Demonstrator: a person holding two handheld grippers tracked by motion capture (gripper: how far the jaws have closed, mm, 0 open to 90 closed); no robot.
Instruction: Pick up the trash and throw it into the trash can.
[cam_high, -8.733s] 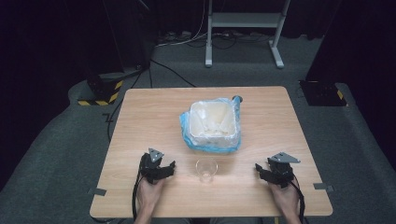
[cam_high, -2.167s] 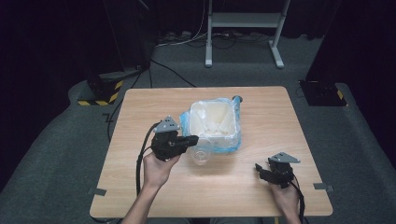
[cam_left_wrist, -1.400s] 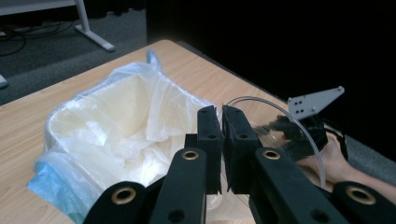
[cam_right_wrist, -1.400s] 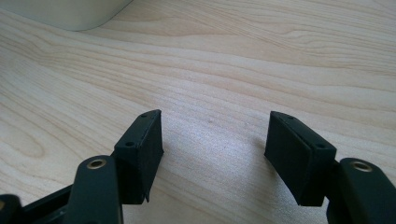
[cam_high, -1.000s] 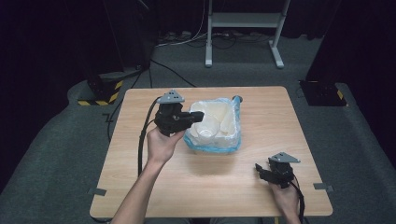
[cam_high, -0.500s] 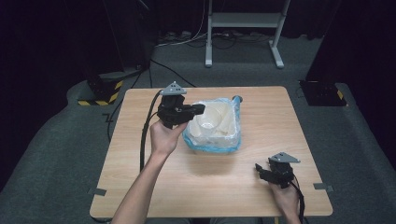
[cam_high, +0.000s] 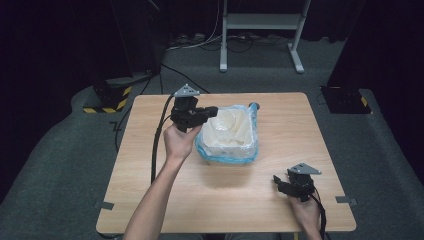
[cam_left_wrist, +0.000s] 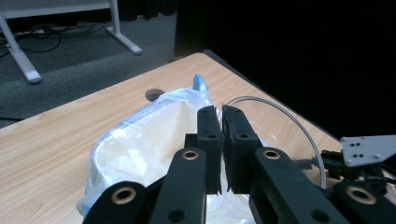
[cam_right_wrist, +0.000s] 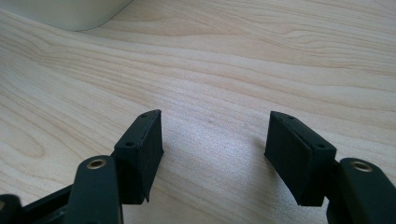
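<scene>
Pinching the rim of a clear plastic cup (cam_high: 226, 120) between nearly closed jaws, the left tool (cam_high: 207, 113) holds it tilted over the white bin (cam_high: 227, 148) lined with a blue bag, mid-counter (cam_high: 150, 170). Down at the near right corner the right tool (cam_high: 280, 184) rests on the wood, jaws wide apart and empty.

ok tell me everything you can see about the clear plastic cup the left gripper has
The clear plastic cup is thin, see-through and looks empty. The left gripper has its jaws shut on the cup's rim wall, holding it tipped on its side with the round mouth facing the high view, above the open top of the white bin lined with a blue-tinted bag. In the left gripper view its rim arcs out to the right of the jaws. Whether it touches the bag cannot be told.
</scene>
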